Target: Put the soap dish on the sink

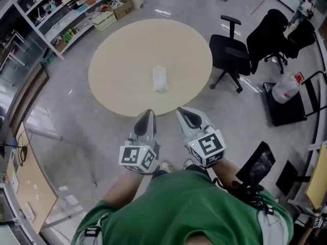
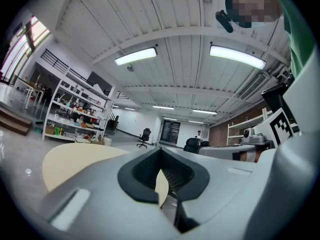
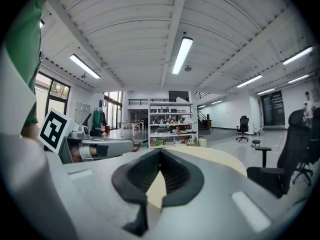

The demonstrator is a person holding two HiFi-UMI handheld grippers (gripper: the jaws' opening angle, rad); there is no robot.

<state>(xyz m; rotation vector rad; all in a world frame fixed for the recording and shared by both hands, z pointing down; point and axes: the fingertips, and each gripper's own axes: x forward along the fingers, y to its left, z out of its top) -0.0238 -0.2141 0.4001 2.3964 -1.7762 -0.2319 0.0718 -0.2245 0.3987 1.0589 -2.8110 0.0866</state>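
Observation:
A small whitish object [image 1: 160, 79], too small to tell whether it is the soap dish, lies near the middle of the round beige table [image 1: 117, 70]. No sink shows in any view. In the head view my left gripper [image 1: 147, 115] and right gripper [image 1: 185, 114] are side by side over the floor, just short of the table's near edge, both pointing at the table. The left gripper [image 2: 161, 151] has its jaws closed tip to tip with nothing between them. The right gripper [image 3: 160, 151] is shut and empty too. The table top [image 3: 220, 164] shows just beyond its tips.
Black office chairs [image 1: 232, 52] stand right of the table. Shelving [image 1: 71, 14] with boxes [image 1: 104, 20] runs along the far left. A large water bottle [image 1: 286, 87] sits on a black stand at the right. Grey floor surrounds the table.

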